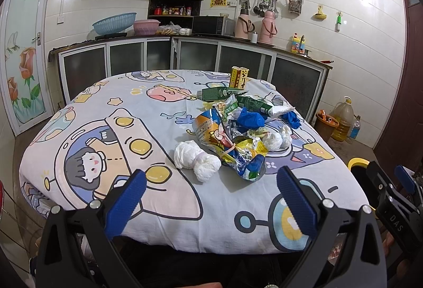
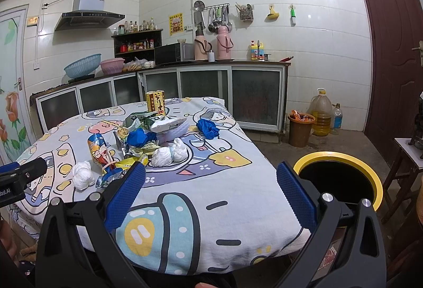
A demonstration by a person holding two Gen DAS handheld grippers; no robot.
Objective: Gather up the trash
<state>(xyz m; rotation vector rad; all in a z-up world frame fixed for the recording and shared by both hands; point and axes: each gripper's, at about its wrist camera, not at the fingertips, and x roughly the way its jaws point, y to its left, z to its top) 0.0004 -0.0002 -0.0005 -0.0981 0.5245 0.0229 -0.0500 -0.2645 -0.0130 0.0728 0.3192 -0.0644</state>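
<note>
A heap of trash lies on the cartoon-print tablecloth (image 1: pixel 148 113): crumpled snack wrappers (image 1: pixel 238 145), white tissue wads (image 1: pixel 197 162), a blue glove (image 1: pixel 249 118), a green carton (image 1: pixel 215 93) and an upright yellow box (image 1: pixel 239 77). My left gripper (image 1: pixel 211 187) is open over the table's near edge, just short of the tissue wads, nothing between its pads. My right gripper (image 2: pixel 211 184) is open near the table's right front corner, also holding nothing. A black bin with a yellow rim (image 2: pixel 341 179) stands on the floor right of the table. The same wrappers (image 2: pixel 113 155) and tissues (image 2: pixel 83 175) show left of the right gripper.
Kitchen counters (image 1: pixel 185 50) with basins, a microwave and flasks run behind the table. A brown bucket (image 2: pixel 301 129) and an oil jug (image 2: pixel 321 113) stand by the far wall. A dark red door (image 2: pixel 391 50) and a small wooden table (image 2: pixel 407 155) are on the right.
</note>
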